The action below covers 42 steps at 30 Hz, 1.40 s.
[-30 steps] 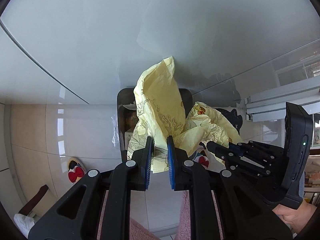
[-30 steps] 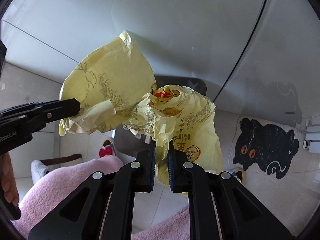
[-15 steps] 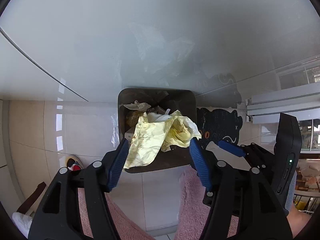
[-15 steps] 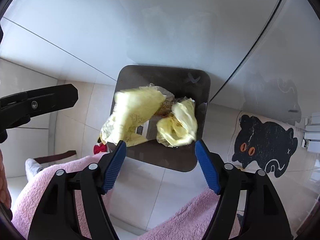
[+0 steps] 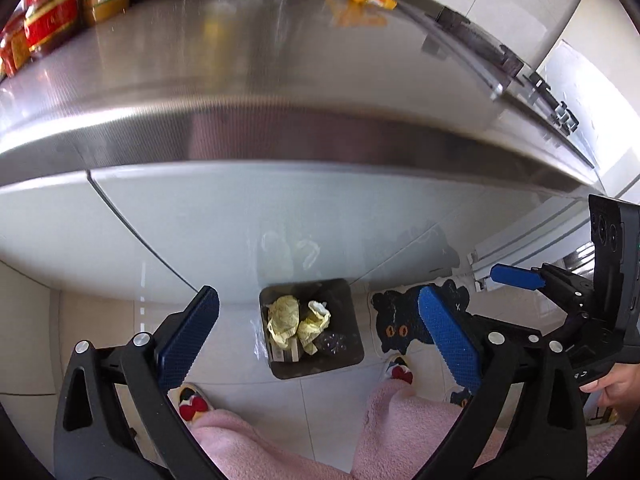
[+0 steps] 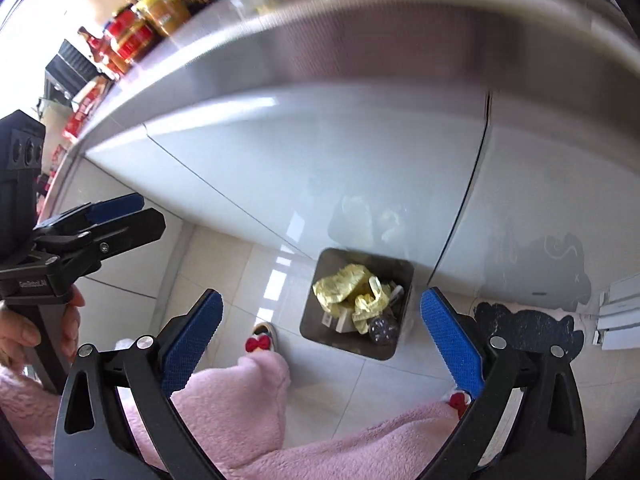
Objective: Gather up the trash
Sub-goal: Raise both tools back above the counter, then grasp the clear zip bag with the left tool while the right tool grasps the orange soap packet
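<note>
Both views, looking down past the desk (image 5: 280,80) edge to the floor. I am holding my left claw (image 5: 318,340) with its blue pads spread wide apart, gripping nothing; my right claw (image 6: 320,340) is likewise gaping and empty. Two crumpled yellow wrappers (image 5: 298,322) are lying inside the dark square bin (image 5: 316,364), which is standing on the pale tiled floor against the cabinet front. A black cat-shaped mat (image 5: 394,320) is lying just beside the bin. Jars (image 5: 60,12) are lining the desk's far edge.
</note>
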### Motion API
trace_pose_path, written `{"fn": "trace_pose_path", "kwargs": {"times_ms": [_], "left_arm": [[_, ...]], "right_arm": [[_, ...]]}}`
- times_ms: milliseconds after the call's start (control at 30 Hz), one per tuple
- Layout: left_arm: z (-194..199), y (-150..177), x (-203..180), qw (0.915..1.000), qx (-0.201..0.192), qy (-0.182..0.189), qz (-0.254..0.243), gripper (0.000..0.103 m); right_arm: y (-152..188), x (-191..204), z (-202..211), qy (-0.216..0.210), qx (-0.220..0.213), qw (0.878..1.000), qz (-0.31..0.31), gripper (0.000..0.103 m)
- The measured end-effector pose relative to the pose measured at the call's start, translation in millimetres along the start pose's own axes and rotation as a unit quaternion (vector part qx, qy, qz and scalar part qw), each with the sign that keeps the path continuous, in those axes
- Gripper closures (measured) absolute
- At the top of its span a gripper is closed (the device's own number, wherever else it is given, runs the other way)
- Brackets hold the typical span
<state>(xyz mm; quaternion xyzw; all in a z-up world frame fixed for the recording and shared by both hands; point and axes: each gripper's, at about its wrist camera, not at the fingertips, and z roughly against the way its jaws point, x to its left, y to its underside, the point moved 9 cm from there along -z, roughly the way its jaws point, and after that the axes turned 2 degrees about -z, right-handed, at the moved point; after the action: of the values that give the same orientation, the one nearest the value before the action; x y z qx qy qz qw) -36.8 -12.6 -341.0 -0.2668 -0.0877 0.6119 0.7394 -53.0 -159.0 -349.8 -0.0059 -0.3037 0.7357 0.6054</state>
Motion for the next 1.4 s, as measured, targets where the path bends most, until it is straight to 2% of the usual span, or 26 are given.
{"fn": "trace_pose_path", "kwargs": {"times_ms": [100,300,433,567,800,900,1033,1167,1400], "left_arm": [[32.5,-30.0,-1.5,0.9995,-0.031,-0.005,0.002,0.008],[77.0,-91.5,6.3,0.9958,-0.085,-0.035,0.001,0.008],[84.7,-129.0,14.8,0.9939,-0.097,-0.053,-0.002,0.008],[79.4,-163.3,26.8,0.9933,-0.097,-0.063,0.001,0.008],[46.1,-219.8,55.8,0.9934,-0.085,-0.074,0.022,0.008],[25.1,-238.3,69.8,0.9942,-0.071,-0.074,0.033,0.008],[0.1,-257.5,88.1,0.9933,-0.060,-0.094,0.031,0.008],[-20.9,-271.7,106.6,0.9923,-0.051,-0.103,0.047,0.008],[-46.0,-289.0,116.6,0.9920,-0.044,-0.112,0.037,0.008]], "right_arm": [[-34.9,6.2,34.1,0.005,-0.048,0.999,0.000,0.003],[-99.3,7.8,69.7,0.008,-0.116,0.993,0.003,0.003],[-144.1,9.7,83.7,0.004,-0.148,0.989,0.011,0.003],[-192.9,6.6,86.2,0.028,-0.168,0.985,0.037,0.003],[-272.2,-10.8,47.2,0.060,-0.155,0.984,0.060,0.003],[-303.6,-20.1,25.0,0.072,-0.152,0.984,0.050,0.003],[-337.9,-38.7,-11.6,0.108,-0.139,0.984,0.033,0.003],[-360.1,-50.1,-38.8,0.108,-0.126,0.986,0.004,0.003],[-376.3,-60.4,-63.6,0.120,-0.117,0.986,-0.013,0.003]]}}
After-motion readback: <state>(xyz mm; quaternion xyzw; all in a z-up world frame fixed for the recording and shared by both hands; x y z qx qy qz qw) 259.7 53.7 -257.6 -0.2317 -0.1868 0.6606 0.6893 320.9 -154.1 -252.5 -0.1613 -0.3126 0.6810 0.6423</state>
